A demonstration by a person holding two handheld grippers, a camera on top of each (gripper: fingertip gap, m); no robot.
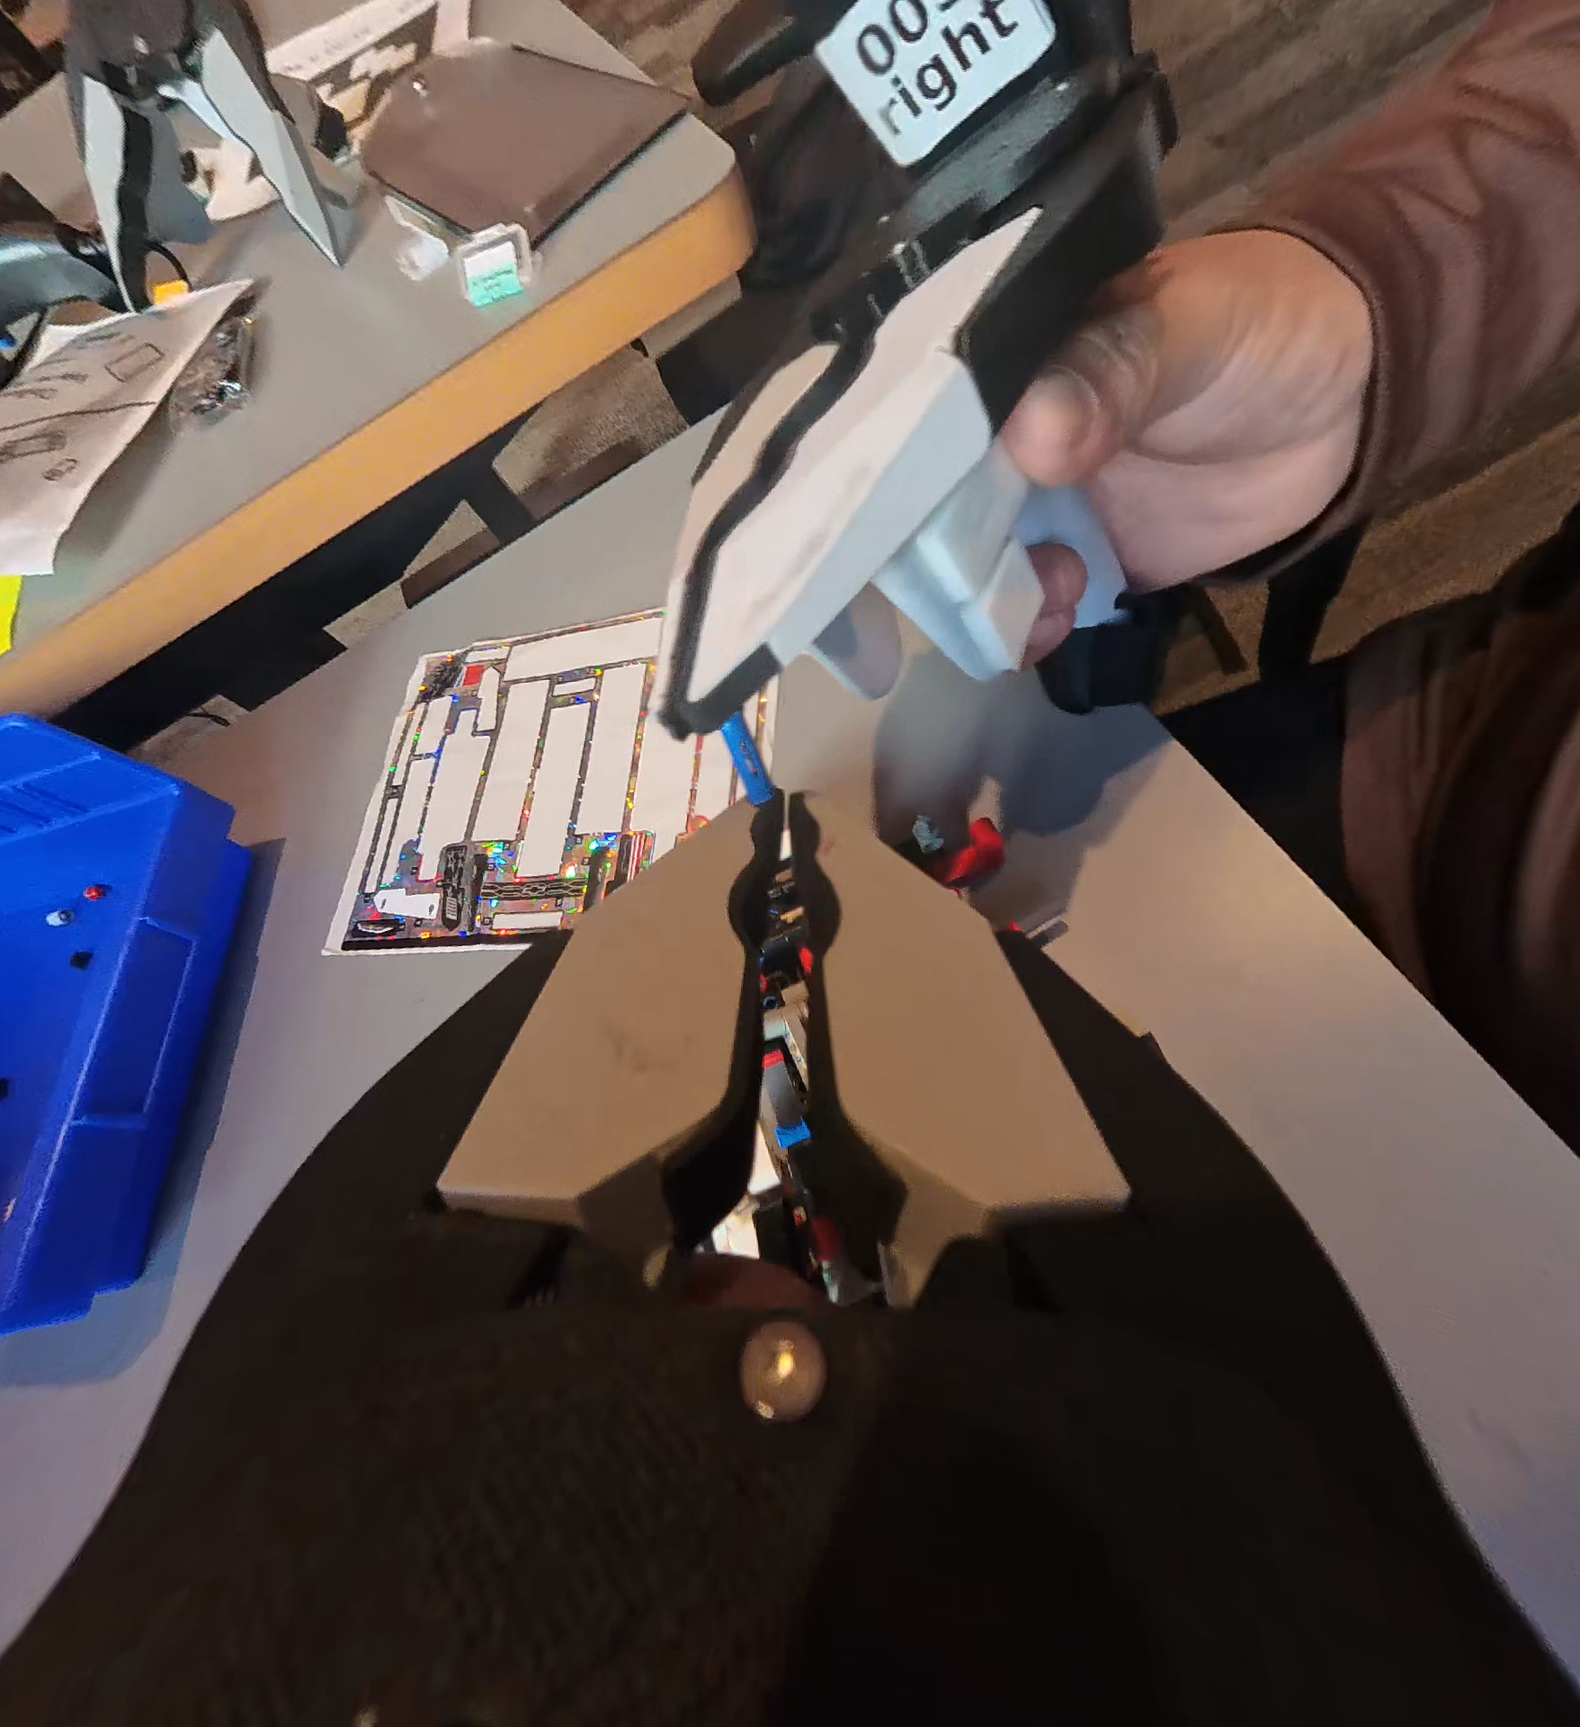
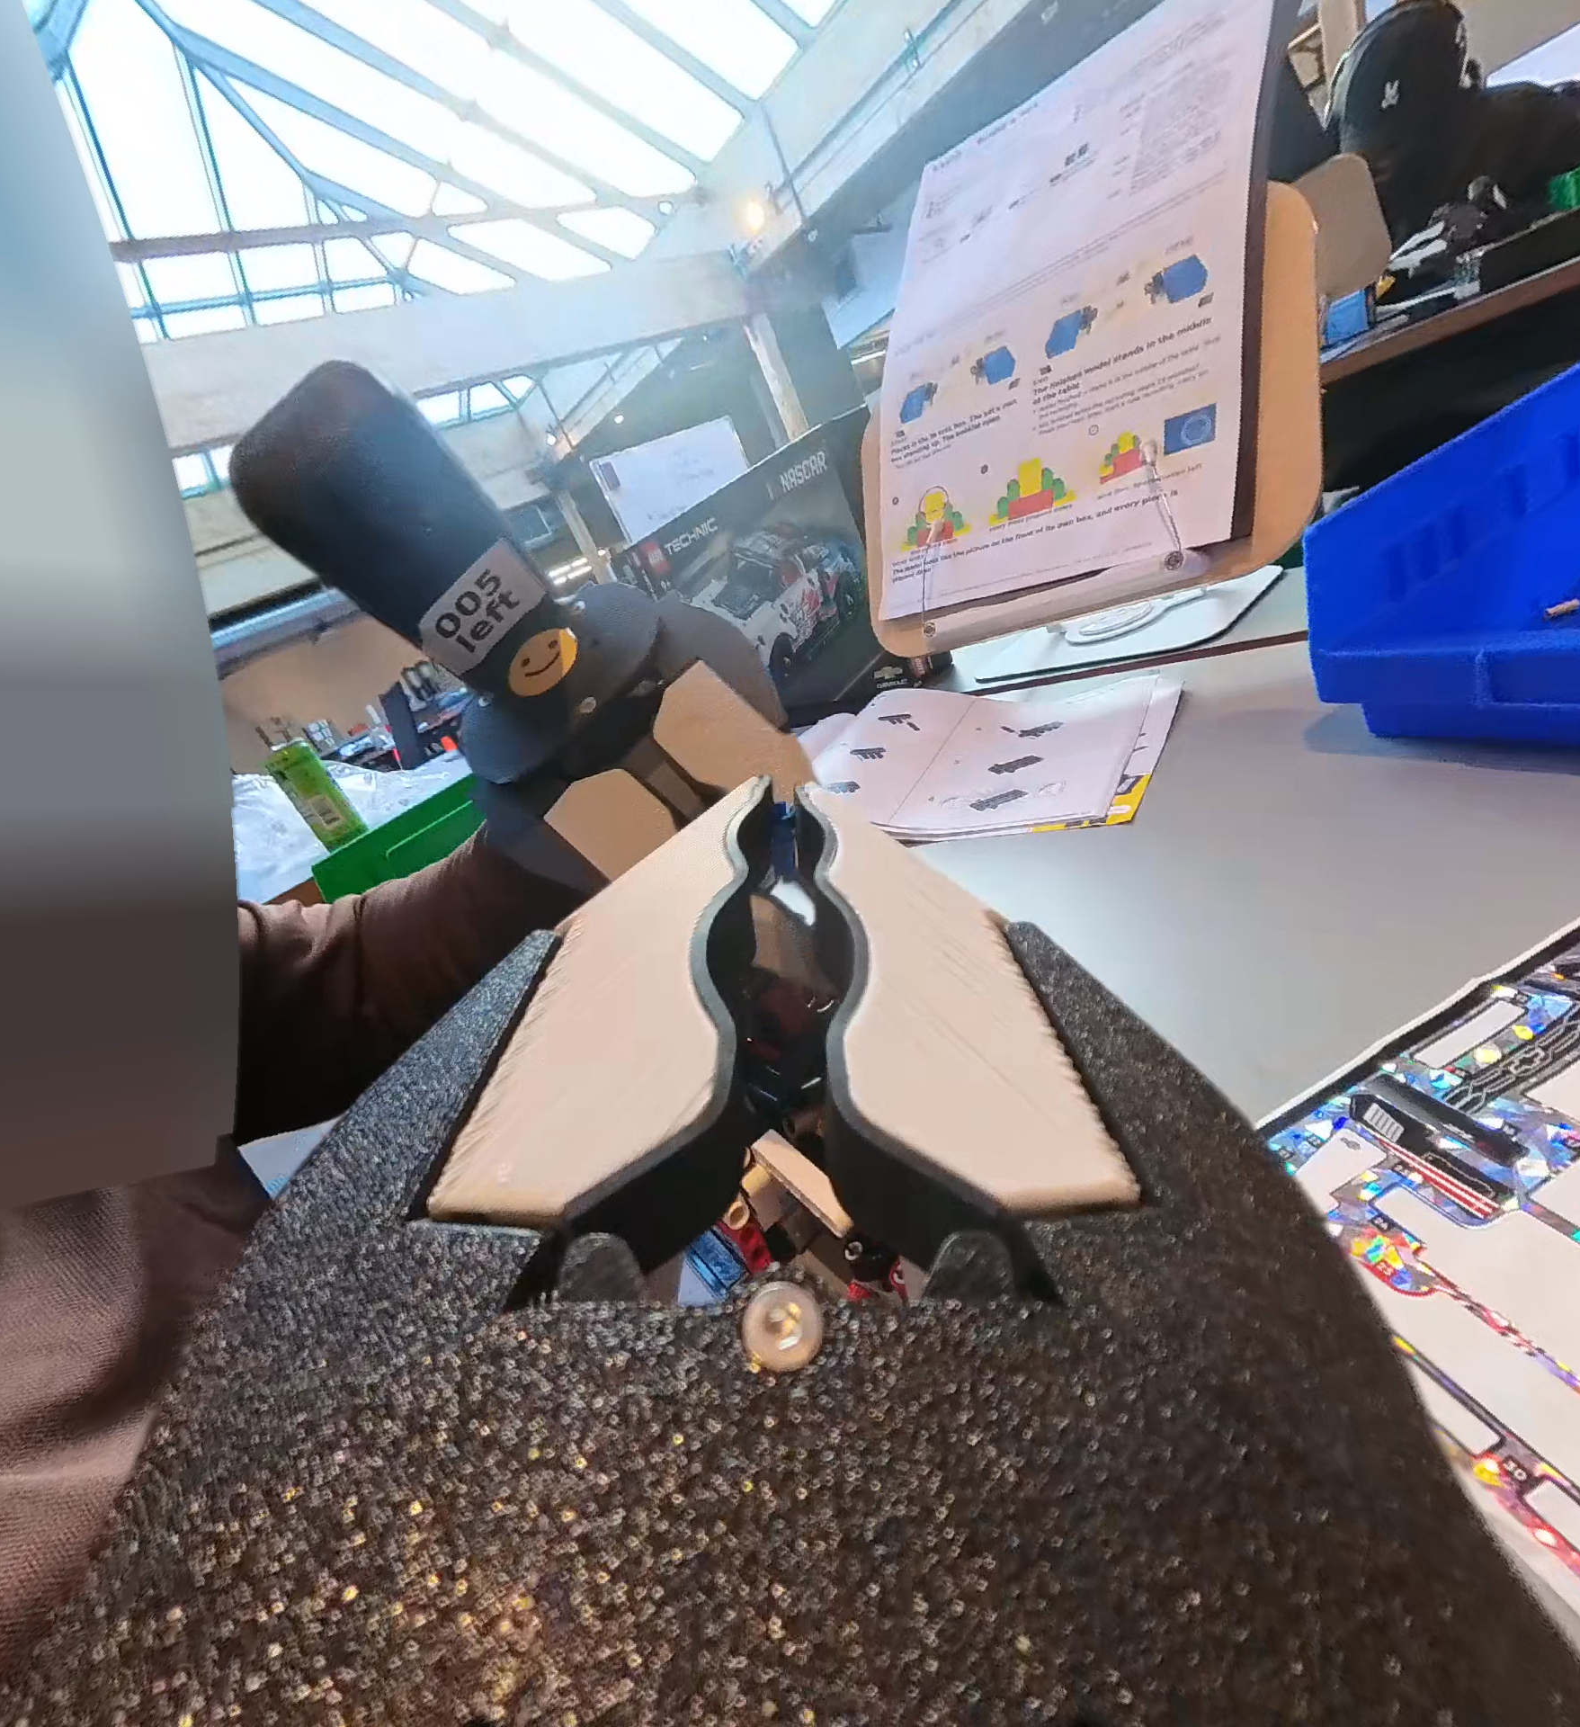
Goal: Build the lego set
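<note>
My right gripper [image 1: 678, 715] comes in from the upper right, shut on the top of a short blue pin [image 1: 748, 762]. My left gripper [image 1: 781, 802] has its jaws almost together, and the pin's lower end sits at its tips. Both hold the pin above the partly built model, whose red parts [image 1: 973, 850] stick out to the right of my left fingers. Black, red and blue parts show through the gap. In the right wrist view the right gripper [image 2: 781, 794] is shut, blue shows at its tips, and the left gripper's black handle [image 2: 487, 607] stands just behind.
A blue bin [image 1: 66, 981] sits left, also at the right in the right wrist view [image 2: 1468, 607]. A shiny sticker sheet [image 1: 524, 794] lies ahead. An open booklet [image 2: 982, 757], an instruction stand [image 2: 1066, 327] and the set's box [image 2: 767, 561] stand behind. The table edge [image 1: 1328, 1028] runs along the right. Some 5 cm of space lies between my two pairs of fingers.
</note>
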